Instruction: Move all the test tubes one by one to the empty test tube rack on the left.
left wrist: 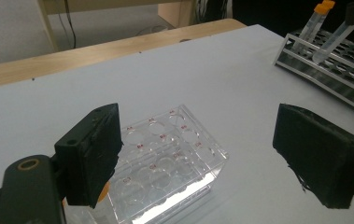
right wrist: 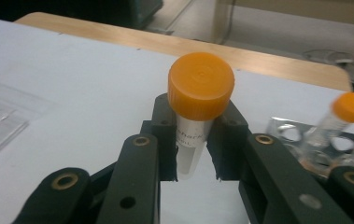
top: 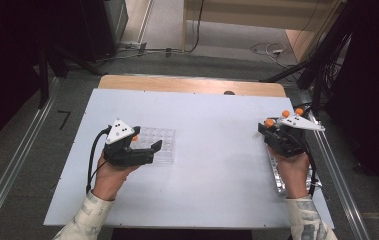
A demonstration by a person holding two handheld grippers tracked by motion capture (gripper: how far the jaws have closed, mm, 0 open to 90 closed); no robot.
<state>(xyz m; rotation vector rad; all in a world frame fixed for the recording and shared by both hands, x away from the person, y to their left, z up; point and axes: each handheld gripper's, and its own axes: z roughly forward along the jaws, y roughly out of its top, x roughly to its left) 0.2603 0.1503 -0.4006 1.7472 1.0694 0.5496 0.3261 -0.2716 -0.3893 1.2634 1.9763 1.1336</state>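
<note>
My right gripper is shut on a clear tube with an orange cap, held upright above the white table; in the high view it sits at the right side with the cap showing. A second orange-capped tube stands in a metal rack just beyond. My left gripper is open, its jaws wide apart over a clear plastic rack with round wells. An orange spot peeks out under its left jaw. Seen from above, the left gripper lies over that clear rack.
The metal rack runs along the table's right edge under the person's right hand, with two orange-capped tubes at its far end. The white table top lies bare between the hands. A wooden strip borders the far edge.
</note>
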